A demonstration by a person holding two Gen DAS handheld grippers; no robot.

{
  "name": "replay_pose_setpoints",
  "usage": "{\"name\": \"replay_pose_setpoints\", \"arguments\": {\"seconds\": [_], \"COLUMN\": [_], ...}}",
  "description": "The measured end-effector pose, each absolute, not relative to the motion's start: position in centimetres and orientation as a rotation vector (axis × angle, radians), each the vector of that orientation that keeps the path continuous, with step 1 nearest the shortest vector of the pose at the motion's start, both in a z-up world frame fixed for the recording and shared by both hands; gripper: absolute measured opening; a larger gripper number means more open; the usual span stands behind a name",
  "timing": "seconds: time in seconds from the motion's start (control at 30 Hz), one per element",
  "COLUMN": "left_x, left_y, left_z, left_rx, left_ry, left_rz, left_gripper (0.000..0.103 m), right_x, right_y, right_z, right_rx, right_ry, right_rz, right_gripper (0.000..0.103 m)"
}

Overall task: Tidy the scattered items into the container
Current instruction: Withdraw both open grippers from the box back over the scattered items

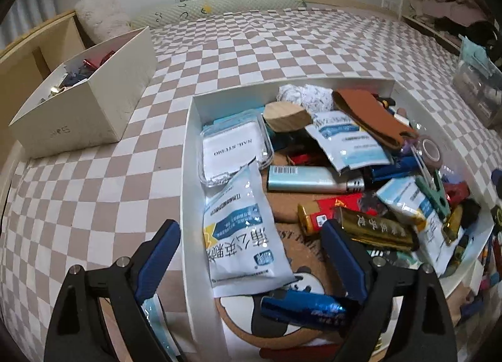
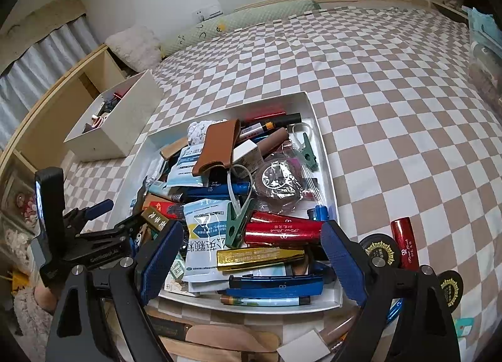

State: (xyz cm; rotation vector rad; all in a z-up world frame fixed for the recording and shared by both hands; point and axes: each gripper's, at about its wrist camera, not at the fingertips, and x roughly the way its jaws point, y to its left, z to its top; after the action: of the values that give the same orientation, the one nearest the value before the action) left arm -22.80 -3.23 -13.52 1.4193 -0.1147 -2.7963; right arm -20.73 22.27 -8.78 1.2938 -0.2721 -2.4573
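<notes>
A shallow white tray [image 1: 188, 154] [image 2: 326, 154] lies on the checkered bed, heaped with sachets, tubes, clips and tape. My left gripper [image 1: 251, 255] [image 2: 122, 205] stands open across the tray's left wall. One blue finger is outside the wall and the other inside, with a white-blue sachet [image 1: 238, 227] lying flat between them, untouched. My right gripper [image 2: 251, 255] hangs open over the tray's near end, above a gold bar [image 2: 260, 258] and a red tube [image 2: 282, 231]. Outside the tray lie another red tube [image 2: 404, 242], two black-gold round badges [image 2: 381, 252] and a blue tube [image 2: 393, 311].
A beige open box [image 1: 94, 104] [image 2: 125, 123] with small items stands left of the tray. Wooden sticks [image 2: 219, 337] and a white block [image 2: 301, 351] lie by the bed's near edge. Shelves line the left side, and pillows lie at the far end.
</notes>
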Motion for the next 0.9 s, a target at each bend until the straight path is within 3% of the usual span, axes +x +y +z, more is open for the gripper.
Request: {"name": "replay_pose_setpoints", "arguments": {"seconds": [0.77, 0.9], "left_x": [-21.5, -20.2], "left_y": [-2.6, -2.5], "left_z": [-10.3, -9.4], "left_rx": [1.323, 1.297], "left_ry": [0.151, 0.217], "left_rz": [-2.890, -2.912], "left_gripper": [0.092, 0.103], "right_x": [-19.5, -18.9], "right_y": [21.7, 21.6], "right_z": [-7.5, -7.0], "right_rx": [1.262, 1.249], "right_ry": [-0.239, -0.219], "right_rz": [-2.453, -2.461], "right_gripper": [0.089, 0.089]}}
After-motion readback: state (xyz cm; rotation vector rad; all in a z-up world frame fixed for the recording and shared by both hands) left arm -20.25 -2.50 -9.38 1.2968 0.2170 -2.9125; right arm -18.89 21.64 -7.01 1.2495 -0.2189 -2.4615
